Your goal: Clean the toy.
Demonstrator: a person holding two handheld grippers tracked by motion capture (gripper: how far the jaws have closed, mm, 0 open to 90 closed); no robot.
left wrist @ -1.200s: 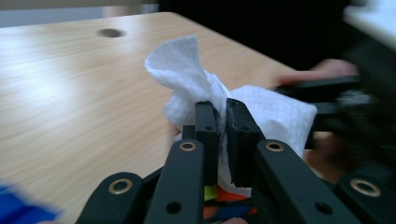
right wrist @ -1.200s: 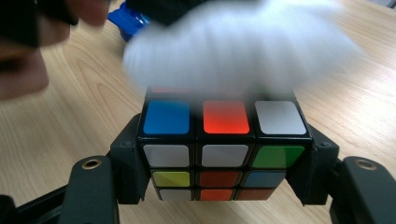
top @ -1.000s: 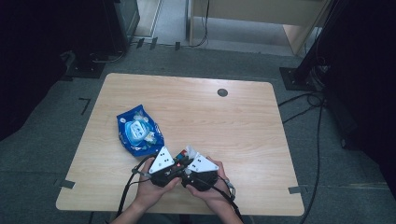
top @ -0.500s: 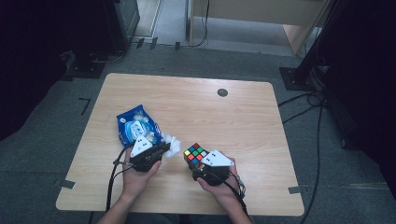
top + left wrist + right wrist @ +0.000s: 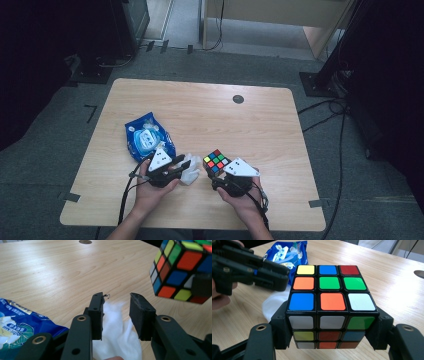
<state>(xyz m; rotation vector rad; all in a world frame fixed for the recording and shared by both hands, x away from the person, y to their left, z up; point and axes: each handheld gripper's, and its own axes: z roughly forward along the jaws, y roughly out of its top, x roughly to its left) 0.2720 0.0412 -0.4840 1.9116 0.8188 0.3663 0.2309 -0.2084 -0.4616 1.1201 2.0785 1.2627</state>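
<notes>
No legible text on blue packet [image 5: 147, 138]

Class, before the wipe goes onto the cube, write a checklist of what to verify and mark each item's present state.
1. Rubik's cube clamped between the right gripper fingers: ok.
2. White wipe between the left gripper fingers: ok.
3. Left gripper shut on the wipe: not ok, jaws stand apart.
4. Cube lifted off the table: cannot tell.
5. Blue wipes packet out of the way, left of both grippers: ok.
</notes>
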